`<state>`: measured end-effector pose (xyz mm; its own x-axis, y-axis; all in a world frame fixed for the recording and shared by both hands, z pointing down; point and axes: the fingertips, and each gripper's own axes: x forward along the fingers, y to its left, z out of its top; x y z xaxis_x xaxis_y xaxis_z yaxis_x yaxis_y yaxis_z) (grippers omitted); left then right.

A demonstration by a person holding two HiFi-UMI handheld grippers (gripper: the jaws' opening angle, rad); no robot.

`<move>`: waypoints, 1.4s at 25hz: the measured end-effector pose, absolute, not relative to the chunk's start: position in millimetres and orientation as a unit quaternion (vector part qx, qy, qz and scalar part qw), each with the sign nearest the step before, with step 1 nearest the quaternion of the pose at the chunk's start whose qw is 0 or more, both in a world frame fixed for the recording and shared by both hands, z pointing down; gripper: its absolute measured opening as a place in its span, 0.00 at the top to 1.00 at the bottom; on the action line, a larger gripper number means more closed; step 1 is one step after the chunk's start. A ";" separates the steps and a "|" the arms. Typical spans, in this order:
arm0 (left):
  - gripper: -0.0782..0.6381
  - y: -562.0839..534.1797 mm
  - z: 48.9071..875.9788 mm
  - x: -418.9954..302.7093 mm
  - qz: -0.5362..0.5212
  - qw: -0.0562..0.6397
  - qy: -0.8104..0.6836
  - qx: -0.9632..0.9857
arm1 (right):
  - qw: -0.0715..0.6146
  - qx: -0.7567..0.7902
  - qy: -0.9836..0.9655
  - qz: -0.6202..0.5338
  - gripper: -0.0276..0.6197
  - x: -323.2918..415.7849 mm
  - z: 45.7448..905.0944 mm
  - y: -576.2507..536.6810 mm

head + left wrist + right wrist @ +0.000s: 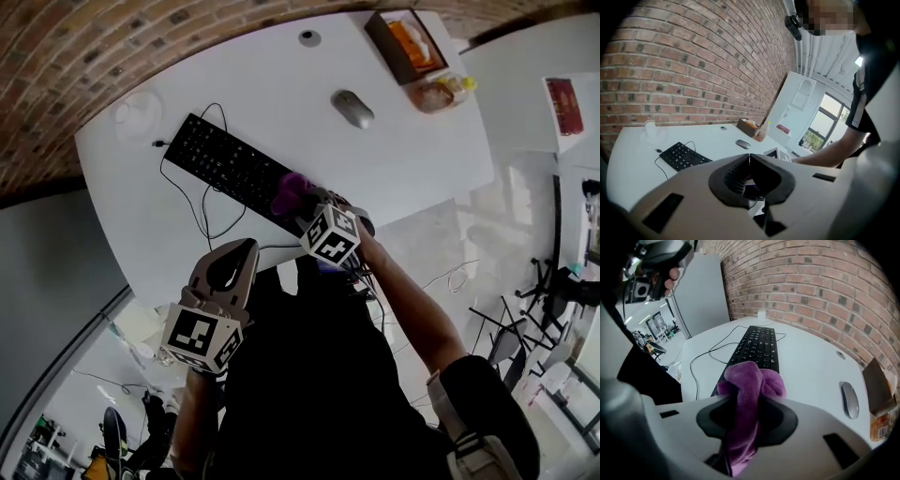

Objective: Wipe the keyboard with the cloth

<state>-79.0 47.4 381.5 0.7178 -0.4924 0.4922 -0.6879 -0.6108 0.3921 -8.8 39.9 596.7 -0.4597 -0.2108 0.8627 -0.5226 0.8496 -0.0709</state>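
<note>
Closest to the head camera is the person's dark top, and just past it the left hand-held gripper (240,251), at about 7 o'clock from the picture's middle and off the near edge of the white tabletop (281,80). In its own view the jaws stand brought together, tips touching, with nothing pinched between them.

At the middle of the head view the right hand-held gripper (302,208) points toward 11 o'clock. Its jaws are clamped on the purple cloth (749,380) — the fabric bunches up above the jaw tips and hangs down between them. That bunch sits over the 4 o'clock end of the black keyboard (220,161); whether it presses on the keys I cannot tell.

In the head view the keyboard lies on a slant, running from 10 o'clock to 4 o'clock. Its cable (199,214) loops loosely over the tabletop on the near side. A grey mouse (352,109) lies at 1 o'clock from the cloth, well apart from it. Farther out at 1 o'clock, by the tabletop's corner, stands an open brown box (405,45), with a clear packet (436,92) just beside it at its 5 o'clock. A pale cup (138,111) stands past the keyboard's 10 o'clock end — near the brick wall (112,47) that runs along the tabletop's far side
</note>
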 end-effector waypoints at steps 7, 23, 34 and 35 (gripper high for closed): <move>0.87 54.2 384.6 -107.4 0.168 0.297 -0.359 0.868 | 0.456 0.245 -0.835 0.185 0.77 -19.8 599.0 -5.1; 0.87 62.2 383.7 -162.5 0.158 0.290 -0.375 0.866 | 0.455 0.296 -0.818 0.189 0.77 -46.7 599.8 -30.6; 0.87 61.7 377.2 -178.7 0.150 0.273 -0.352 0.883 | 0.456 0.294 -0.819 0.189 0.77 -82.5 594.7 0.4; 0.87 61.3 376.8 -180.6 0.149 0.271 -0.350 0.884 | 0.456 0.293 -0.819 0.190 0.77 -85.0 594.6 2.0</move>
<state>-180.6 61.3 376.8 0.7107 -0.5375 0.4538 -0.6995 -0.6085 0.3748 -85.0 2.0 594.6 -0.4125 -0.3069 0.8577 -0.6525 0.7565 -0.0432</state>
